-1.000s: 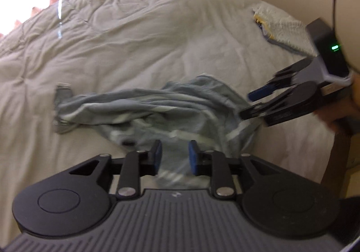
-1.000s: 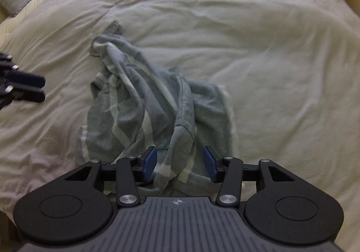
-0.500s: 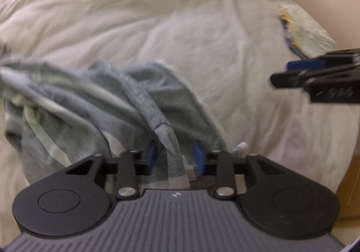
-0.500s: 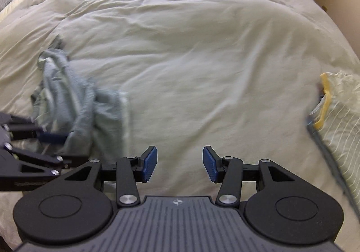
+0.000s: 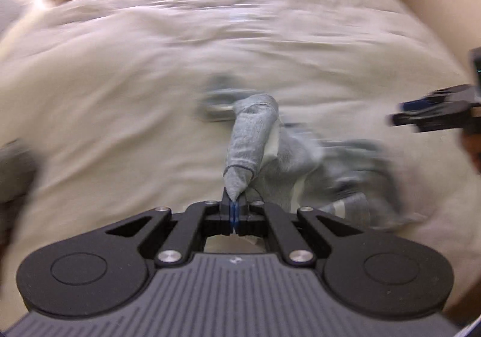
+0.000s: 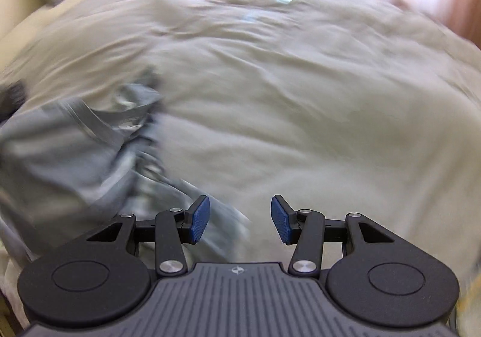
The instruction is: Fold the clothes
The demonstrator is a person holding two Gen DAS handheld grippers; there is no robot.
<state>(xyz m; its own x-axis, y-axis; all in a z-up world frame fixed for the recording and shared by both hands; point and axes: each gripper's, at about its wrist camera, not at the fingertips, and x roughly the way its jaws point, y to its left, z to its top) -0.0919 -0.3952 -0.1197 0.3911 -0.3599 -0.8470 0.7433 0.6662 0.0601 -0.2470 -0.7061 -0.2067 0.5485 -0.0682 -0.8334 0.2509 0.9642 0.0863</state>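
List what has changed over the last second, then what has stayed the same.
The left gripper has just been closing and is now shut on a fold of the grey garment, which now stretches up from the bed to its pads. A second ago the cloth lay loose between its open jaws. Both views have swung and blurred. The right gripper stays open and empty; the garment mostly stays on the bed.

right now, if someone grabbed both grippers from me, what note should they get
Left gripper: its fingers have just closed, pinching a pointed fold of the grey garment with pale stripes.
Right gripper: open, holding nothing; the garment's edge lies by its left finger.
Garment: crumpled on the beige quilted bedcover, one part pulled up from it by the left gripper.
Done: first grasp only.
Left: probably take a second point with the right gripper, spread the garment flat, then fold it.
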